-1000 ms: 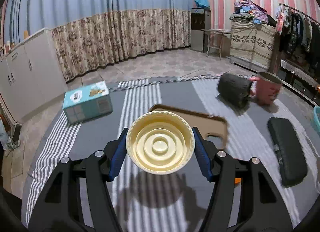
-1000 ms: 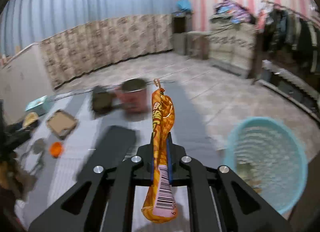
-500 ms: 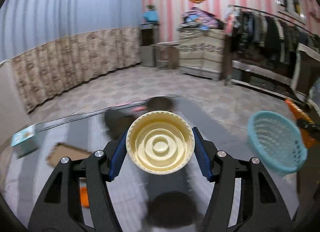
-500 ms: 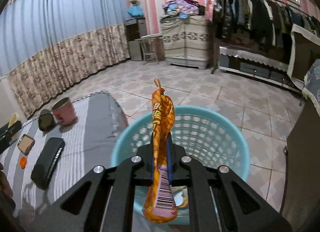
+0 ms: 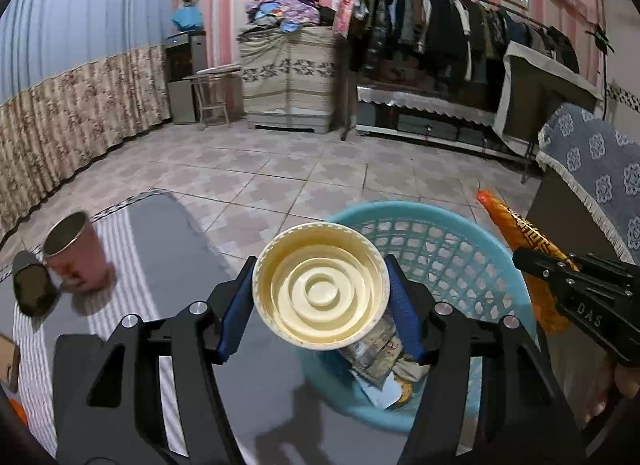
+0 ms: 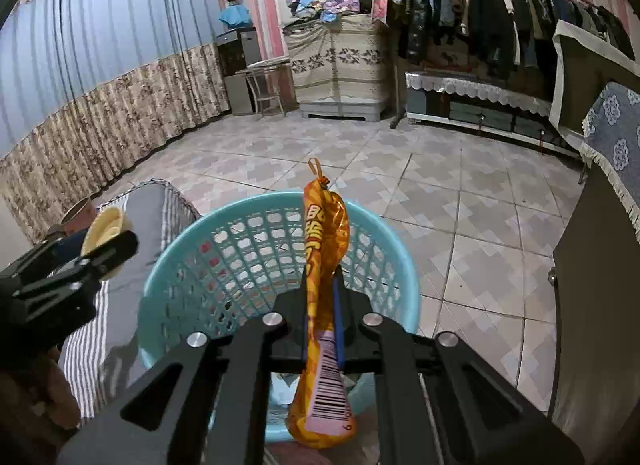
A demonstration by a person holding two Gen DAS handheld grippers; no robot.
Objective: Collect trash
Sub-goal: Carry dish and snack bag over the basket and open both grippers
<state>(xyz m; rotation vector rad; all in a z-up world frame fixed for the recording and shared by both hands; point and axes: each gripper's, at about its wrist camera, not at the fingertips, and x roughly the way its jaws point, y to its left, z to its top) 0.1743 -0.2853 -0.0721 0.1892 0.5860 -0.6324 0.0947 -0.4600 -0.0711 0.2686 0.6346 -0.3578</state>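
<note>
1. Grey striped mat (image 5: 160,249) covers the floor on the left, beside the tiled floor (image 6: 460,201).
2. Turquoise mesh basket (image 5: 452,241) sits at the mat's edge, right below both grippers; crumpled wrappers (image 5: 376,349) already lie in the bottom.
3. Left gripper (image 5: 320,297) is clamped on a cream round lid (image 5: 320,289), 1 blue pad on each side of the rim (ringed face toward the camera), held over the basket's near-left rim.
4. Right gripper (image 6: 320,321) is pinched tight on an orange snack wrapper (image 6: 324,265), which stands upright between the fingers, barcode end hanging down over the basket opening.
5. Pink metal cup (image 5: 76,253) stands on the mat far left, touching a dark pouch (image 5: 32,289).
</note>
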